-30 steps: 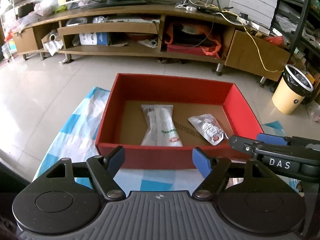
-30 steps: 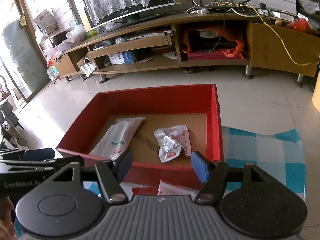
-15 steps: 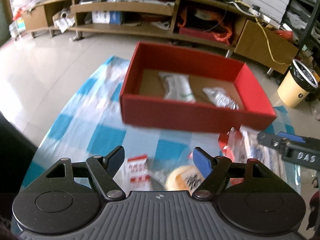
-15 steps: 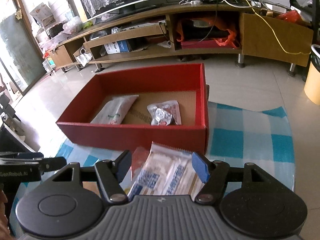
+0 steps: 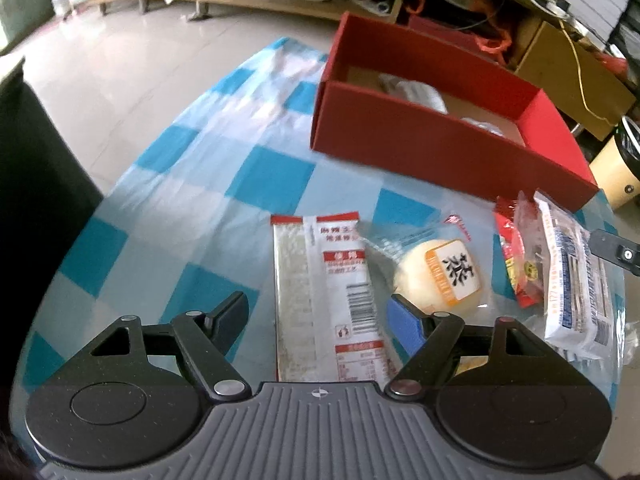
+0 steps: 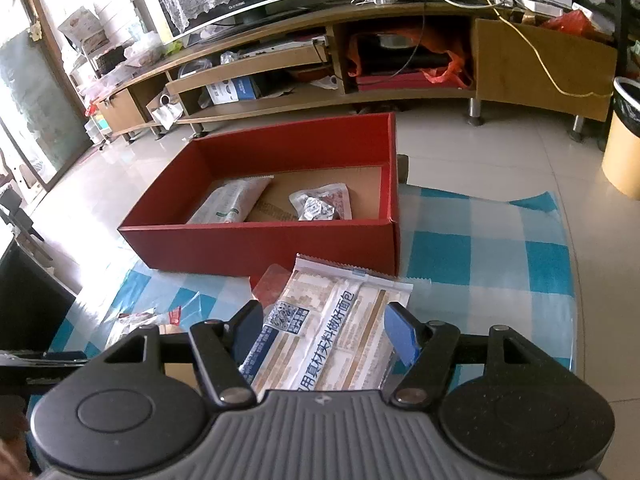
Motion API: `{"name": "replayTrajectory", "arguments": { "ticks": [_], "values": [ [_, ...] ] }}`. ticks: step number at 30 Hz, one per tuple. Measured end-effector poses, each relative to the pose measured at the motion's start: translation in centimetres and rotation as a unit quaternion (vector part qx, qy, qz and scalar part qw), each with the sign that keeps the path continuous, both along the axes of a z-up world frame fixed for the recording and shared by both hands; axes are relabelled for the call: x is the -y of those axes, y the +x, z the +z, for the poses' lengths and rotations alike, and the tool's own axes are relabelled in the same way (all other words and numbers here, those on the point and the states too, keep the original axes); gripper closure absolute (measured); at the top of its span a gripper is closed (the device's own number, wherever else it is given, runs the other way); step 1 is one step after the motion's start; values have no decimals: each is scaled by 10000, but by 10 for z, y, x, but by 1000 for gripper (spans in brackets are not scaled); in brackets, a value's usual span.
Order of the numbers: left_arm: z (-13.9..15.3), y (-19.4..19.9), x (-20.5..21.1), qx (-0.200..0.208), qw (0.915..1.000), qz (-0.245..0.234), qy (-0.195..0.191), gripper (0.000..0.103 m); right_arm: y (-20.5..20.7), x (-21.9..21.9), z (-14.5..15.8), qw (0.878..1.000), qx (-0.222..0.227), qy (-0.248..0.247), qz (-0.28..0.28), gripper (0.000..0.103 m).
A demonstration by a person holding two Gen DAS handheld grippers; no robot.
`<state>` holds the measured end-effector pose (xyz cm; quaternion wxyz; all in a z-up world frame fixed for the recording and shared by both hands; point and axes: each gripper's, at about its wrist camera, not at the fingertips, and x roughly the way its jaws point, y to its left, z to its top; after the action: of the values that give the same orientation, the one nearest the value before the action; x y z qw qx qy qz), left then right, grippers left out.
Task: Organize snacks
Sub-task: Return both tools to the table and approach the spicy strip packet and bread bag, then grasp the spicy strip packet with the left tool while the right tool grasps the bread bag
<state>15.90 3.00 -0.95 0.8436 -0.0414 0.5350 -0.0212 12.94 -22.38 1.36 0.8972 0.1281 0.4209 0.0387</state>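
Note:
A red box stands on the blue-checked cloth and holds a long white packet and a silver packet. My left gripper is open above a long red-and-white packet, beside a round bun in clear wrap. A red packet and a white bread packet lie to the right. My right gripper is open above that white bread packet.
A wooden TV cabinet runs along the far wall. A yellow bin stands on the tiled floor at the right. A dark object borders the table on the left. The table's rounded edge lies close on both sides.
Both grippers have pulled back from the box and tilted down. The loose snacks in front of the box have come into view under the open jaws.

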Motion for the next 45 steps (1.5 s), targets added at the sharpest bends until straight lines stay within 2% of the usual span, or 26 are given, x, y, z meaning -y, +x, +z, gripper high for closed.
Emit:
{"name": "replayTrajectory", "arguments": {
  "ticks": [6, 8, 9, 10, 16, 20, 23, 26, 30, 34, 37, 38, 39, 45],
  "values": [
    [-13, 13, 4, -131, 9999, 47, 2, 21, 0, 3, -4, 10000, -88, 13, -9, 37],
    [-20, 18, 2, -269, 9995, 124, -48, 26, 0, 5, -6, 9999, -151, -4, -22, 37],
    [-19, 17, 3, -249, 9996, 141, -25, 29, 1, 6, -8, 9998, -188, -11, -35, 37],
    [-18, 16, 4, -241, 9996, 114, 10, 38, 1, 7, -9, 9997, -220, -17, -44, 37],
    [-13, 4, 5, -300, 9995, -80, -47, 44, -4, 12, -9, 9995, -294, 38, -127, 37],
    [-1, -6, 0, -163, 9997, -135, -101, 45, -10, 9, -11, 9991, -377, 92, -176, 36],
    [5, -12, -1, -108, 9996, -185, -193, 45, -10, 1, -15, 9987, -464, 151, -167, 29],
    [3, -16, 0, -137, 9993, -245, -231, 45, -5, -10, -19, 9985, -519, 31, -153, 27],
    [-4, -15, 4, -226, 9991, -326, -180, 44, 6, -21, -23, 9981, -584, -61, -180, 14],
    [-7, -15, 6, -206, 9991, -373, -90, 39, 11, -32, -37, 9970, -567, -526, -23, 7],
    [-13, -13, 7, -237, 9990, -368, -9, 37, 8, -30, -39, 9964, -460, -707, 9, 13],
    [-12, -14, 6, -227, 9990, -376, -11, 38, 6, -26, -37, 9969, -448, -644, -10, 21],
    [-11, -15, 6, -212, 9990, -403, -8, 39, 3, -22, -34, 9974, -441, -563, -22, 25],
    [-2, -30, -2, -273, 9984, -445, -214, 44, -31, -11, -25, 9985, -499, -235, -44, 29]
  ]
}}
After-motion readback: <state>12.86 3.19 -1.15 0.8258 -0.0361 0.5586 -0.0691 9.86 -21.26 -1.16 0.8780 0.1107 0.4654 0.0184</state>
